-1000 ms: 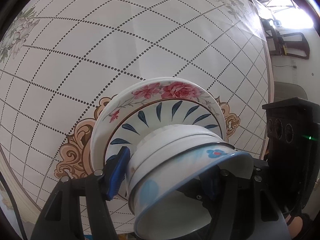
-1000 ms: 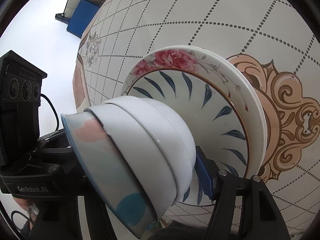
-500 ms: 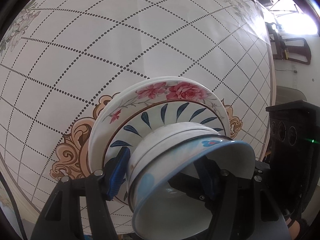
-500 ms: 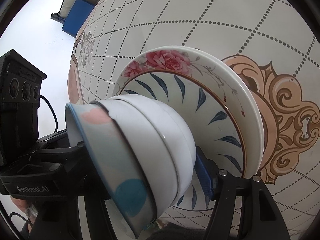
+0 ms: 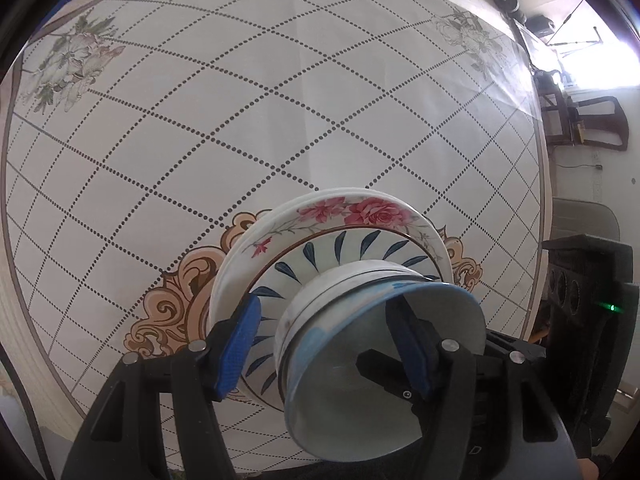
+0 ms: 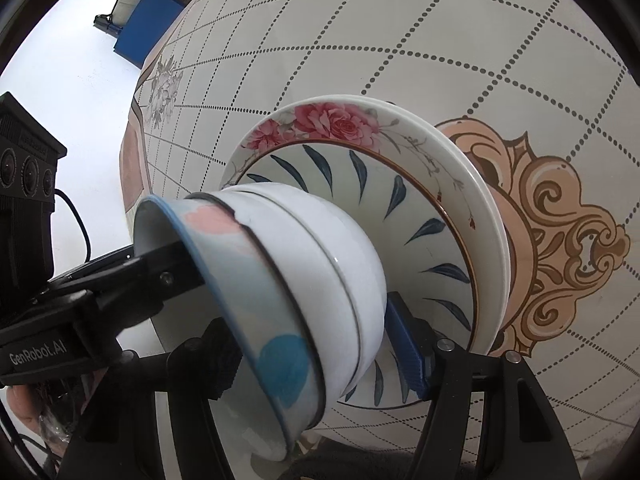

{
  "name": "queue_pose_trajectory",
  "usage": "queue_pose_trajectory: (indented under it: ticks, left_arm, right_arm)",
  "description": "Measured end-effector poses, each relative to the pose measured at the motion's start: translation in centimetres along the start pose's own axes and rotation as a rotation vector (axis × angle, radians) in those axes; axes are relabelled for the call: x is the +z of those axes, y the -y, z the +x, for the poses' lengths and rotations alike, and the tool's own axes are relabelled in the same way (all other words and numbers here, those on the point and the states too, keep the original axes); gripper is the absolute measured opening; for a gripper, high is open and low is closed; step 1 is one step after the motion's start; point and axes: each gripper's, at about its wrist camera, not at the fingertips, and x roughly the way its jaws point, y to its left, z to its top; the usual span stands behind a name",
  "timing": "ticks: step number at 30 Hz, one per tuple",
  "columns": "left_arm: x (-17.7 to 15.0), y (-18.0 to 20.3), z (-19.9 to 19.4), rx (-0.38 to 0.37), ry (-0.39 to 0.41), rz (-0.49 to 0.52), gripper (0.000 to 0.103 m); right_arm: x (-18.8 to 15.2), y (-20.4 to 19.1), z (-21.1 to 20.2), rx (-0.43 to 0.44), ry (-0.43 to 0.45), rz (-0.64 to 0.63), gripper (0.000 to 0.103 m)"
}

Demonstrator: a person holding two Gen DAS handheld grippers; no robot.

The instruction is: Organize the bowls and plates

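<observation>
White tablecloth crossed by dotted diamond lines, with tan scroll ornament and faded flower sprigs. Beyond its edge, pale floor, blue flat box, dark wooden chair frame.

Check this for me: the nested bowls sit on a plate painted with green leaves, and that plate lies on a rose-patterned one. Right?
Not quite. The leaves on the leaf plate are dark blue, not green, as the right wrist view shows clearly. The rest holds: the nested bowls sit on it, and it lies on the rose plate.
</observation>
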Motion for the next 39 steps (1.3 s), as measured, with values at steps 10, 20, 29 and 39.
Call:
queue_pose_trajectory:
  ticks: [10,20,29,39]
  left_arm:
    - [-3.7,0.2,-5.7,0.146,0.198,-0.009,0.063]
    - [-11.1,1.6,-11.9,0.301,0.455,-0.015,0.091]
    - [-17.2,4.0,-16.1,0.319,0.595,-0.039,0.099]
    - [-24.7,8.2,-19.6,0.306,0.734,-0.058,0.103]
  right_arm:
    - [-2.5,-3.5,-5.6,-0.211,0.145,-0.130,0.075]
    - [-9.3,-7.4,-11.6,-0.455,0.331,-0.270,0.096]
    - [-16.5,-9.1,-16.1,-0.570,0.502,-0.311,0.103]
    - [-24.8,-10.1,-22.4,-0.589,0.664,-0.371,0.103]
